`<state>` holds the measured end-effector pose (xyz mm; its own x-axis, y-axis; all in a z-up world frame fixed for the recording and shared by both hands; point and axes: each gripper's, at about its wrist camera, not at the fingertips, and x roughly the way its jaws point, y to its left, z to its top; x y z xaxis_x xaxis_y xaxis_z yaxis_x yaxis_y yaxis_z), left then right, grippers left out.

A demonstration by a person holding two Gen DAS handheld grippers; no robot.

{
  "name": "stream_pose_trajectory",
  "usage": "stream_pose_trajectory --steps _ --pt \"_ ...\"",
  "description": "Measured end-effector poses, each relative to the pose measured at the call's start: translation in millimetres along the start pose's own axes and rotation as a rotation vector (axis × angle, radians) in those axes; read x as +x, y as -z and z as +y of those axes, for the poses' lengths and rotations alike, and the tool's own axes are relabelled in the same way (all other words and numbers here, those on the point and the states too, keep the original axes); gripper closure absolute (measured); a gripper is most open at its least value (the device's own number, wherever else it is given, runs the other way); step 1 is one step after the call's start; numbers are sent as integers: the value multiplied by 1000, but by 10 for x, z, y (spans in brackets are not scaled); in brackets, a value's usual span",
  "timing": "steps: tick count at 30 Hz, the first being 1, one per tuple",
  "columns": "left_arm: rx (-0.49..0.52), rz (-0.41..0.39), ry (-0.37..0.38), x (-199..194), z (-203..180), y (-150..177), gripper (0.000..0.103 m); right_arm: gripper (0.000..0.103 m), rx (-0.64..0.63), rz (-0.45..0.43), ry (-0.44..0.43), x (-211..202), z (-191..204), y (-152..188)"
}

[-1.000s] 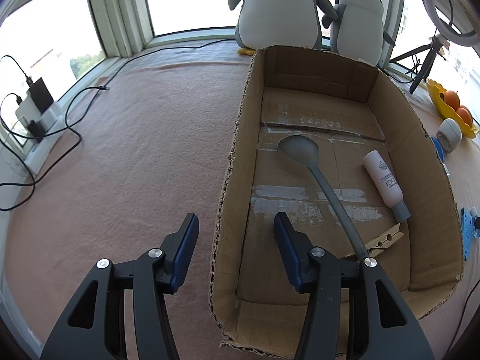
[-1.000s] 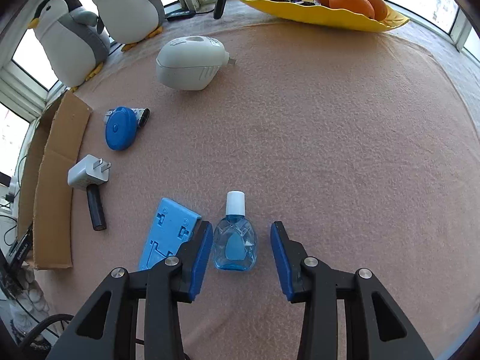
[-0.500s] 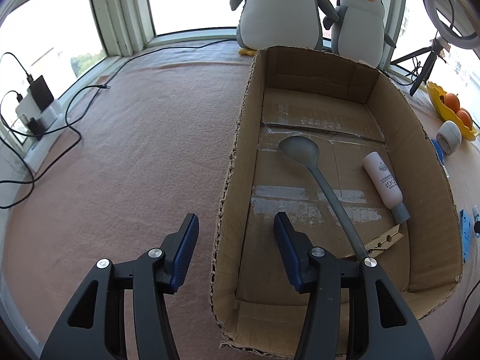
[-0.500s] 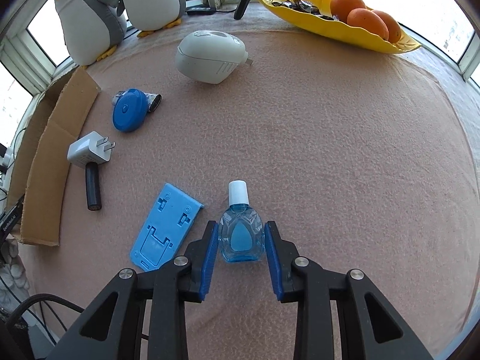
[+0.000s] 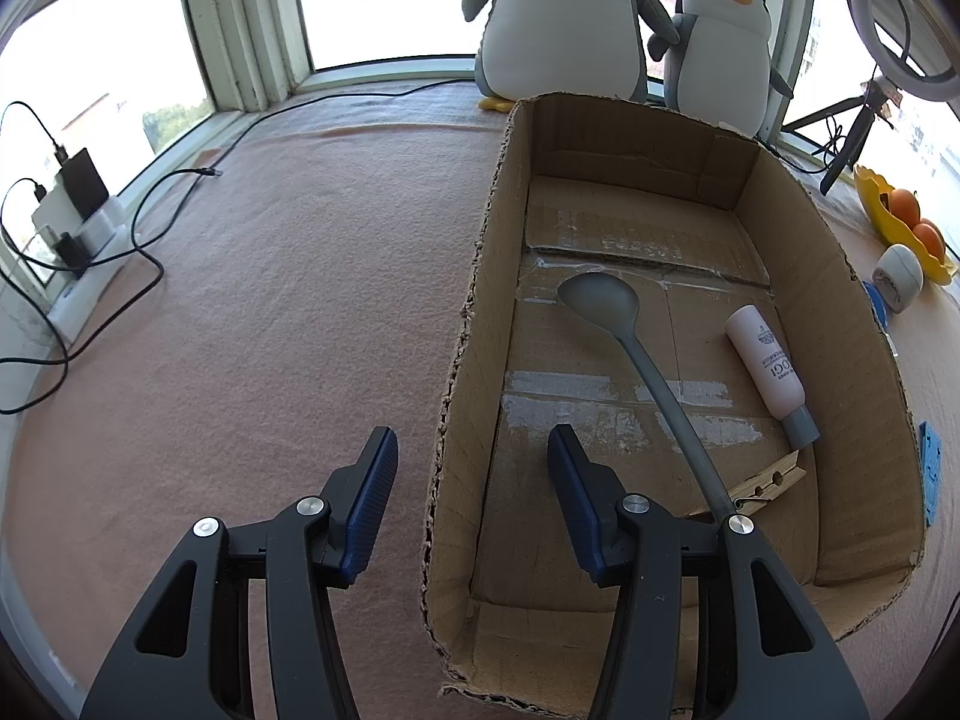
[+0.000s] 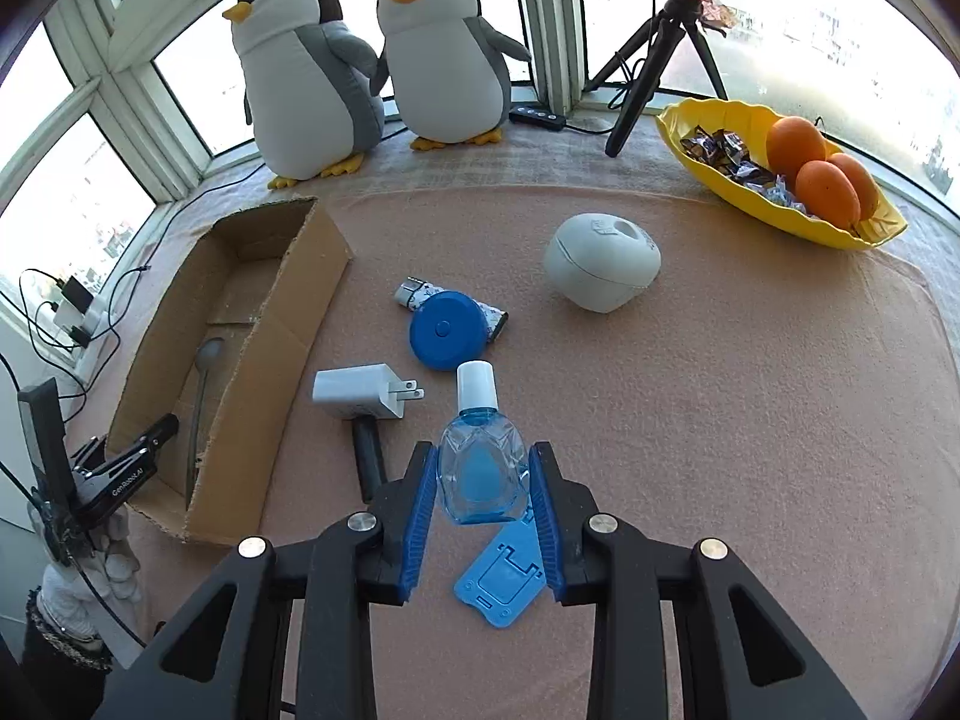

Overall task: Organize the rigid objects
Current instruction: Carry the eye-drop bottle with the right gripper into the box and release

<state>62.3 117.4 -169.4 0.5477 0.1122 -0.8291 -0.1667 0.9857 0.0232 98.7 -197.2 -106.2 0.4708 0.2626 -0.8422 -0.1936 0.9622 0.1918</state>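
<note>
My right gripper (image 6: 483, 483) is shut on a small clear blue bottle (image 6: 480, 456) with a white cap and holds it above the pink cloth. Below it lies a blue plastic stand (image 6: 501, 576). A white plug adapter (image 6: 360, 399), a black stick (image 6: 367, 459), a blue round case (image 6: 447, 330) and a white rounded device (image 6: 603, 270) lie on the cloth. The cardboard box (image 5: 840, 300), also in the right wrist view (image 6: 288, 324), holds a grey spoon (image 5: 624, 324), a white tube (image 5: 768, 360) and a wooden clothespin (image 5: 762, 483). My left gripper (image 5: 468, 468) is open, straddling the box's left wall.
Two penguin plush toys (image 6: 372, 66) stand by the window behind the box. A yellow bowl (image 6: 708, 150) with oranges sits at the far right. A black tripod (image 6: 654, 54) stands behind it. Cables and chargers (image 5: 66, 210) lie along the left window sill.
My right gripper closed on the blue bottle and lifted it off the cloth, tilting up so more of the room shows. The left gripper has not moved.
</note>
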Motion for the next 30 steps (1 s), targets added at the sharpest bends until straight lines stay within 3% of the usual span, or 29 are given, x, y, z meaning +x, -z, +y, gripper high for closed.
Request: stream_pose_trajectory --steps 9,14,30 --pt "-1 0 -2 -1 -1 -2 51 75 -106 8 -157 141 847 -67" --pt "-2 0 -2 0 3 1 51 75 -172 32 -193 280 1213 -25" --pt "8 2 -6 -1 2 -5 51 72 -237 79 -197 528 1515 -5"
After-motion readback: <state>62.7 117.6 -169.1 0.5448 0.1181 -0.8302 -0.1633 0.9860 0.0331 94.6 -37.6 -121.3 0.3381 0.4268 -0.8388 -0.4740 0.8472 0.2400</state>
